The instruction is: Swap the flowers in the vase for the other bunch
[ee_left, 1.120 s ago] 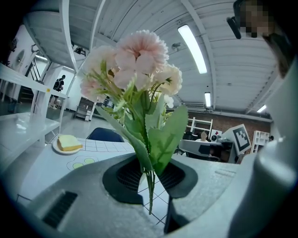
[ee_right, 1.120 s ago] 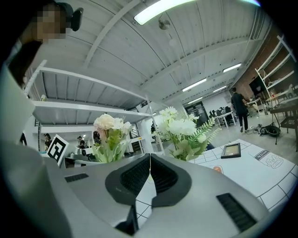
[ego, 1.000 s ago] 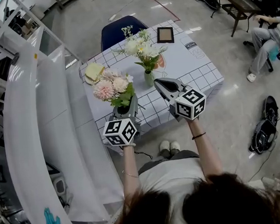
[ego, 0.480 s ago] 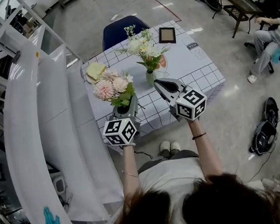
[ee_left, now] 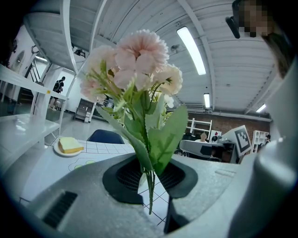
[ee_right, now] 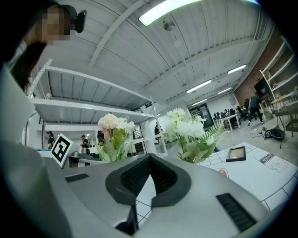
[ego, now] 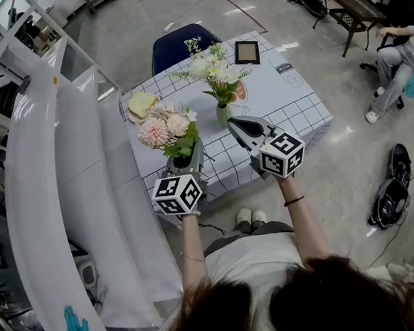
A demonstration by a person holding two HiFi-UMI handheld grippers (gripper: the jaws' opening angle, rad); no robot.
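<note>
My left gripper is shut on the stems of a pink bunch of flowers, held upright over the near left part of the table; in the left gripper view the pink bunch rises from between the jaws. A white bunch of flowers stands in a small green vase at mid-table. My right gripper is shut and empty, its tips just right of the vase. The right gripper view shows the white bunch ahead and the pink bunch to its left.
The table has a white grid-pattern cloth. A plate with a yellow slice sits at its far left, a small dark picture frame at the far side. A blue chair stands behind. A white shelf unit runs along the left.
</note>
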